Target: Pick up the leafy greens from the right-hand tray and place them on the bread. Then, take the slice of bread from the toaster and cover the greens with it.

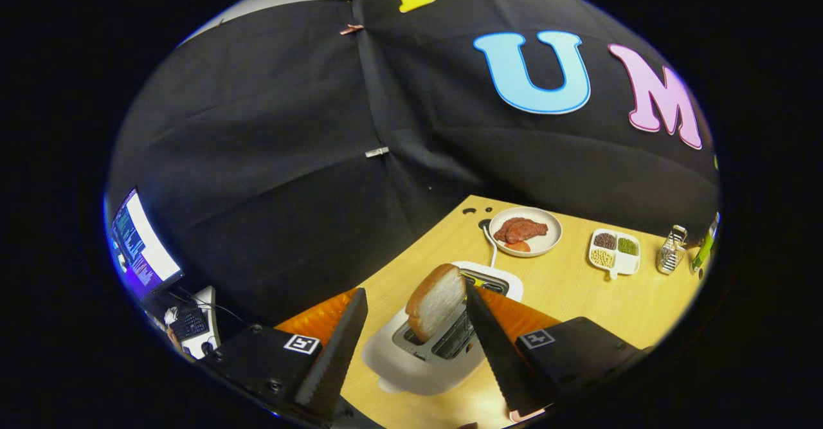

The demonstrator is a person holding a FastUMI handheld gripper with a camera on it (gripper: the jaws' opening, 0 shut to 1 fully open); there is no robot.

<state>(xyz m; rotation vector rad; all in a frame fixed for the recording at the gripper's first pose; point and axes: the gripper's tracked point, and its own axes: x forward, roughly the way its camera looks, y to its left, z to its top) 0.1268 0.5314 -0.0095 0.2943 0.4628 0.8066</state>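
Note:
A slice of bread (pixel 436 300) stands tilted in the near slot of a white toaster (pixel 411 368) on the wooden table (pixel 566 294). My gripper (pixel 413 291) hangs above the toaster, open, with the slice between its fingers. The right fingertip (pixel 472 297) is at the slice's right edge and seems to touch it. A clear gap separates the left fingertip (pixel 357 300) from the crust.
Beyond the toaster sits a round plate (pixel 546 244) with a piece of meat and a tomato slice. Right of it are a compartment dish (pixel 614 268) of beans and a small metal rack (pixel 672 249). Off the table's left edge stand a monitor (pixel 141 249) and a keyboard (pixel 188 323).

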